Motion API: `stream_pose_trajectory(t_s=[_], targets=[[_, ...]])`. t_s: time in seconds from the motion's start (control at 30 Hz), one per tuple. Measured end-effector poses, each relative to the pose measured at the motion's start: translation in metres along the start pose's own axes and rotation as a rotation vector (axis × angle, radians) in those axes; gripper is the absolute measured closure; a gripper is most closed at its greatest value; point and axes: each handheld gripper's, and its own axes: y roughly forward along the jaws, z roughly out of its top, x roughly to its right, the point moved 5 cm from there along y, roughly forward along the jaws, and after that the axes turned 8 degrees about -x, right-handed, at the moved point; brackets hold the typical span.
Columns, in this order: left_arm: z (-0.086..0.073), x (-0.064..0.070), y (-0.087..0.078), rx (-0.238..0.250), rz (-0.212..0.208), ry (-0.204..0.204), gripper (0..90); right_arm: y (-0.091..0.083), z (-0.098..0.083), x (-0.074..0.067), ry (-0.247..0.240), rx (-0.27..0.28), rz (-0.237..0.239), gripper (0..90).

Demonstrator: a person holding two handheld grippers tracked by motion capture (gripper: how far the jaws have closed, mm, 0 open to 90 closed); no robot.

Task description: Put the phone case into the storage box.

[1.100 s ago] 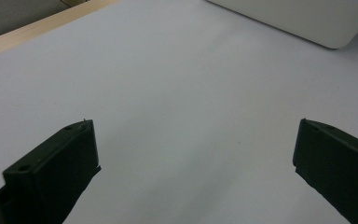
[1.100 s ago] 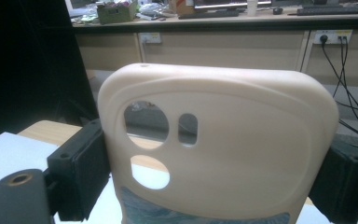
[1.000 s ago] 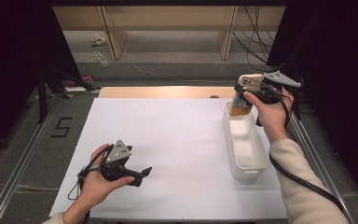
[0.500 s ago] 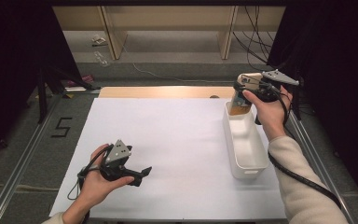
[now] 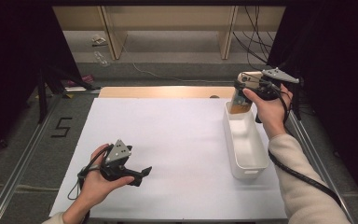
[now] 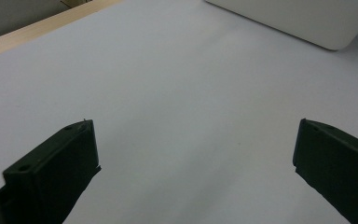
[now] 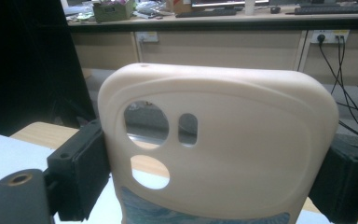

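My right gripper (image 5: 240, 91) is shut on a cream phone case (image 5: 241, 99) and holds it upright over the far end of the white bin (image 5: 262, 156). In the right gripper view the case (image 7: 242, 140) stands between the two black pads (image 7: 81, 163), with its camera cut-outs at the upper left. My left gripper (image 5: 141, 173) rests low over the white mat (image 5: 177, 140) at the near left. Its jaws stand wide apart with nothing between them (image 6: 193, 158).
The long white bin lies along the mat's right side, and its corner (image 6: 307, 23) shows in the left gripper view. A wooden strip (image 5: 168, 92) borders the mat's far edge. Metal rails (image 5: 23, 163) run along both sides. Cables (image 5: 256, 42) hang at the back right.
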Motion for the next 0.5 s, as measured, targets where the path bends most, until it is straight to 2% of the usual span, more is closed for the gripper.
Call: stream_pose_trajectory(t_s=[0.5], targets=[[0.0000, -0.0003, 0.0000, 0.002, 0.000, -0.003, 0.0, 0.0038, 0.0030, 0.0006, -0.003, 0.000, -0.004, 13.3]])
